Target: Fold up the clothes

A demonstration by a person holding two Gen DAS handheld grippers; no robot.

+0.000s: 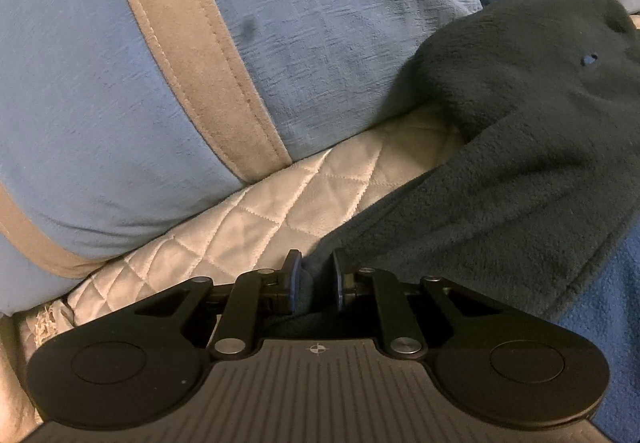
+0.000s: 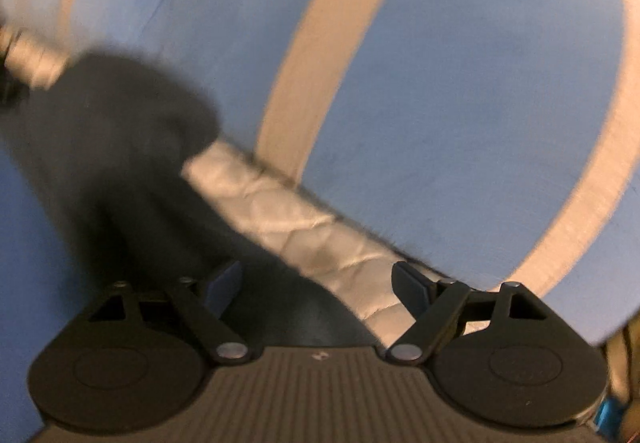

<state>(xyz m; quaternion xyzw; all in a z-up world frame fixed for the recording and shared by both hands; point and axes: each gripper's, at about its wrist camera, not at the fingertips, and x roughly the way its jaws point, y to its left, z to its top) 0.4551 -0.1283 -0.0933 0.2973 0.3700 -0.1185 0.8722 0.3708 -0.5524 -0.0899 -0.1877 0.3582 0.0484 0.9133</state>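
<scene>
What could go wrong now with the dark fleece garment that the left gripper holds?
1. The left gripper pinches only a narrow edge of the dark fleece garment, so the thick cloth may slip out when pulled.
2. The right gripper is open above both garment and white quilted cover; closing here might catch the cover too.

Dark navy fleece garment (image 1: 520, 147) lies crumpled on quilted cover against blue cushion.
</scene>
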